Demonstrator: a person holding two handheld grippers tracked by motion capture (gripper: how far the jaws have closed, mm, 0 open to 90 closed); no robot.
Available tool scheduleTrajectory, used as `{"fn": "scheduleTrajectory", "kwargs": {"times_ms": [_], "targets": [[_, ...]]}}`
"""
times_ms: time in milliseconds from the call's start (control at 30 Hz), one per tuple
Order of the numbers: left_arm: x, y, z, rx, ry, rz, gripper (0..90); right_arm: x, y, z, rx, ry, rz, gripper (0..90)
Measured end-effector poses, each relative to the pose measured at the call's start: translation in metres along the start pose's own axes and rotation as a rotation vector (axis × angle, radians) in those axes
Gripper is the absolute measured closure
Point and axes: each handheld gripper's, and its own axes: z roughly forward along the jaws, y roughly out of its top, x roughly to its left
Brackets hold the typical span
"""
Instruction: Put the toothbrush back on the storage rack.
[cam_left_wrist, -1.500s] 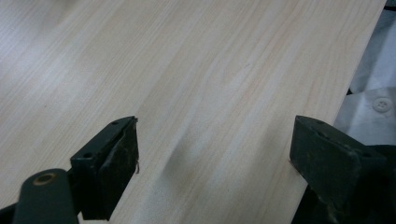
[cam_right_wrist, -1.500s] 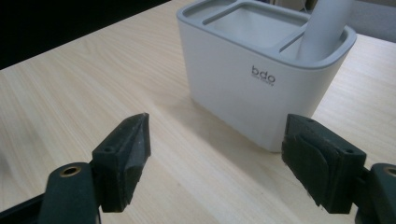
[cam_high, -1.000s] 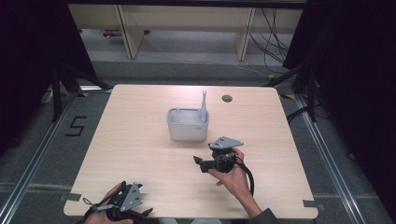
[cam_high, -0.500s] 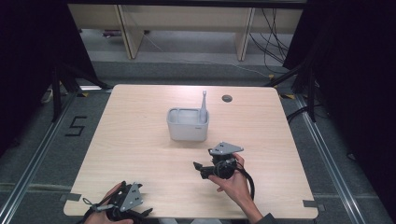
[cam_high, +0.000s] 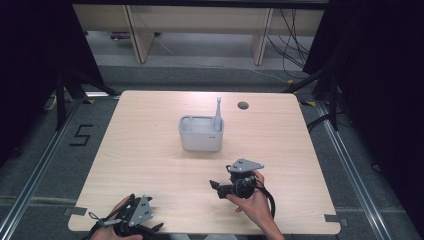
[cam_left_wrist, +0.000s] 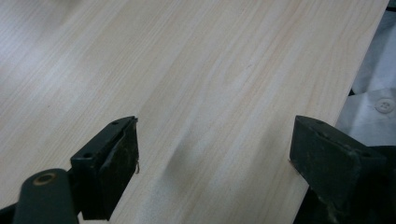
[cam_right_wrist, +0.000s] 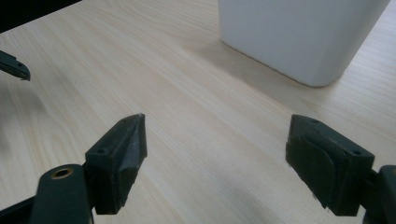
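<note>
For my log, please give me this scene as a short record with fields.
surface: light wooden table
container: pale grey plastic box with rounded corners, mid table
in container: grey upright handle, at the far right corner
left gripper: open, empty, near front edge
right gripper: open, empty, in front of box
other: small dark round hole in the table

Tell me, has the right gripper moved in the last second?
Yes. The right gripper has pulled back from the white container toward the person's edge of the table, jaws open.
</note>
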Motion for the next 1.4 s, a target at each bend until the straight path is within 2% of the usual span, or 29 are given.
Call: {"fn": "scheduleTrajectory", "kwargs": {"times_ms": [33,100,133,167,233,267,300,333,400,433,500,533,600,700,767,867,900,967,1000,1033,1100,1133,1200,1233,1267,1300,1333,1367,1400], "targets": [[0.001,0.000,0.000,0.001,0.004,0.014,15.3,0.000,-0.001,0.000,-0.004,0.000,-0.007,21.3],[0.001,0.000,0.000,0.003,0.004,0.013,15.3,0.001,-0.003,-0.002,0.004,0.008,0.023,21.3],[0.001,0.000,0.000,0.003,0.003,0.013,15.3,0.000,-0.003,-0.002,0.010,0.012,0.012,21.3],[0.000,0.000,0.000,0.002,0.001,0.007,15.3,0.001,-0.005,-0.004,0.006,0.002,0.024,21.3],[0.000,0.000,0.000,0.001,-0.001,0.001,15.3,0.000,-0.006,-0.004,-0.001,-0.001,0.004,21.4],[0.001,0.000,0.000,0.003,0.003,0.014,15.3,0.000,-0.007,-0.006,0.007,-0.009,0.004,21.4],[0.001,0.000,0.000,0.004,0.003,0.010,15.3,0.000,-0.008,-0.005,0.005,0.000,0.004,21.4],[0.000,0.000,0.000,0.002,0.000,0.000,15.3,0.001,-0.009,-0.005,0.007,0.001,0.025,21.4],[0.001,0.000,0.000,0.002,0.001,0.007,15.3,0.002,-0.011,-0.007,0.016,-0.003,0.018,21.4],[0.001,0.000,0.000,0.003,0.002,0.013,15.3,0.002,-0.012,-0.007,0.016,0.011,0.030,21.5],[0.001,0.000,0.000,0.004,0.002,0.012,15.3,0.002,-0.013,-0.008,0.009,-0.003,0.001,21.5],[0.001,0.000,0.000,0.003,0.002,0.011,15.3,0.004,-0.014,-0.009,0.015,0.009,0.034,21.5],[0.001,0.000,0.000,0.003,0.002,0.012,15.3,0.003,-0.015,-0.010,0.017,0.014,0.012,21.5],[0.001,0.000,0.000,0.004,0.003,0.011,15.3,0.004,-0.017,-0.013,0.029,0.011,0.040,21.5],[0.001,0.000,0.000,0.003,0.002,0.012,15.3,0.003,-0.019,-0.014,0.023,0.020,0.016,21.5],[0.001,0.000,0.000,0.005,0.003,0.010,15.3,0.006,-0.022,-0.017,0.037,0.017,0.056,21.4],[0.001,0.000,0.000,0.004,0.004,0.011,15.3,0.003,-0.022,-0.017,0.024,0.014,0.011,21.4],[0.001,0.000,-0.001,0.003,0.004,0.008,15.3,0.004,-0.023,-0.018,0.029,0.027,0.017,21.3],[0.001,0.000,-0.001,0.004,0.004,0.008,15.3,0.006,-0.025,-0.019,0.031,0.022,0.045,21.2],[0.001,0.000,-0.001,0.005,0.004,0.008,15.3,0.004,-0.025,-0.019,0.028,0.027,0.015,21.2],[0.001,0.000,-0.001,0.005,0.004,0.008,15.3,0.004,-0.027,-0.021,0.028,0.020,0.007,20.4],[0.001,0.000,-0.001,0.004,0.004,0.008,15.3,0.006,-0.027,-0.023,0.044,0.020,0.037,20.4],[0.001,0.000,0.000,0.005,0.004,0.008,15.3,0.005,-0.029,-0.023,0.026,0.027,0.016,20.2],[0.001,0.000,-0.001,0.006,0.004,0.008,15.3,0.004,-0.030,-0.024,0.041,0.045,0.023,20.2],[0.001,0.000,-0.001,0.005,0.005,0.008,15.3,0.004,-0.030,-0.024,0.037,0.036,0.019,20.1],[0.001,0.000,-0.001,0.005,0.005,0.008,15.3,0.006,-0.031,-0.027,0.040,0.029,0.045,20.1],[0.001,0.000,-0.001,0.005,0.005,0.008,15.3,0.005,-0.032,-0.026,0.030,0.029,0.030,19.9],[0.001,0.000,-0.001,0.005,0.005,0.008,15.3,0.006,-0.033,-0.029,0.038,0.020,0.044,19.7],[0.001,0.000,-0.001,0.006,0.005,0.008,15.3,0.005,-0.034,-0.029,0.033,0.028,0.021,19.5]]}}
